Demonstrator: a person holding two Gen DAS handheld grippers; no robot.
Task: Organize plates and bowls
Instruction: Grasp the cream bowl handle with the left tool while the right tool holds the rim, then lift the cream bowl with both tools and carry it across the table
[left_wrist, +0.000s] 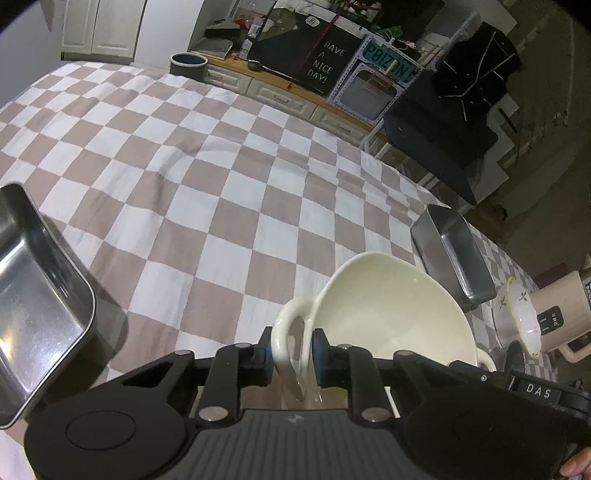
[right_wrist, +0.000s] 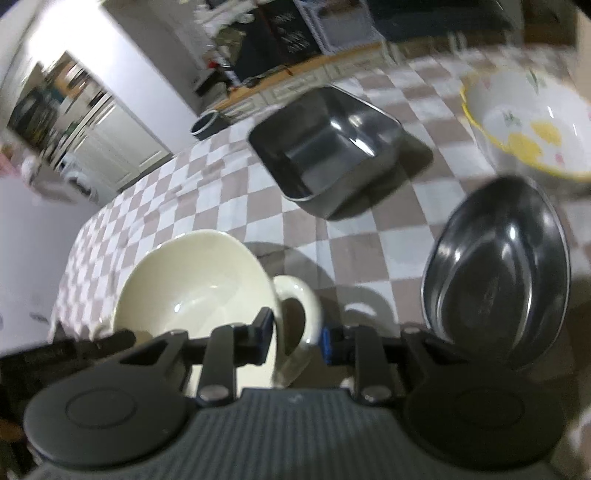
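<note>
Gripping the left loop handle of a cream bowl, the left tool has its blue pads pressed on both sides of the handle, with only a narrow opening between them. The bowl sits directly ahead of this tool and a little to its right, over the checkered worktop. To the left of the left tool lies a steel tray, and further ahead on the right stands a second, deeper steel container. A floral bowl is at the far right edge.

From the right wrist view, the right tool has the other handle of the same cream bowl between its fingers. The right pad seems to touch the handle, but the picture is blurred and I cannot tell if the left pad presses it too. Beside this tool on the right is an oval steel bowl; ahead is the deep steel container, and the floral bowl is ahead on the right.
</note>
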